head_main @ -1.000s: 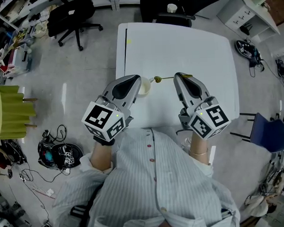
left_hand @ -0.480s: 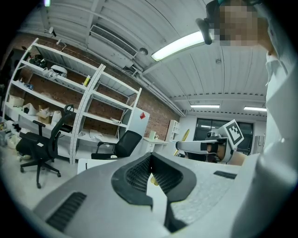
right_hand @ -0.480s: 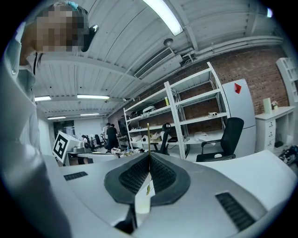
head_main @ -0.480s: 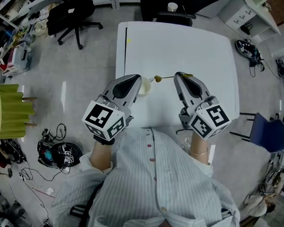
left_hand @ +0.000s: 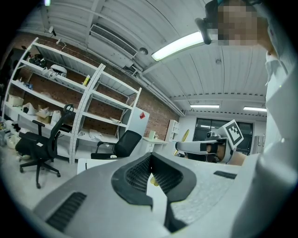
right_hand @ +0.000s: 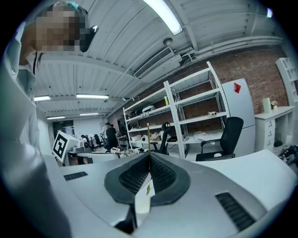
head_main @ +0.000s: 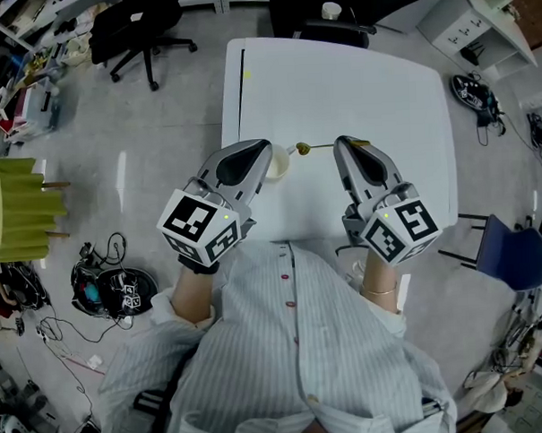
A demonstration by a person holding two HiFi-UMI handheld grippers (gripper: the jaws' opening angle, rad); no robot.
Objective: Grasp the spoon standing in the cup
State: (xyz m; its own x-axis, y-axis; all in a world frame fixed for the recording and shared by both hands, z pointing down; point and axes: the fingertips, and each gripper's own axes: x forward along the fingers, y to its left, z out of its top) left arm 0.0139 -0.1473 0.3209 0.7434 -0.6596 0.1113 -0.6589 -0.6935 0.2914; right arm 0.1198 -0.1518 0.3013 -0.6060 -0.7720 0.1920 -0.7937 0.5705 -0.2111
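table (head_main: 373,81): white, pretty much bare
cup (head_main: 277,164): white, tucked right up against the left gripper (head_main: 260,150) tip
spoon (head_main: 309,148): level, bowl end just beside the cup, handle running into the right gripper (head_main: 344,144) tip
office chair (head_main: 136,30): black, on the floor beyond the table

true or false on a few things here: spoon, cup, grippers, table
1. The right gripper is shut on the spoon handle. True.
2. The spoon stands upright inside the cup. False: in the head view it runs sideways, and its bowl end shows outside the cup, to the cup's right.
3. The cup sits next to the right gripper. False: it is at the tip of the left gripper, and the spoon spans the gap to the right one.
4. The table top is white. True.
5. A plate lies on the table between the grippers. False: only the cup and the spoon show there.
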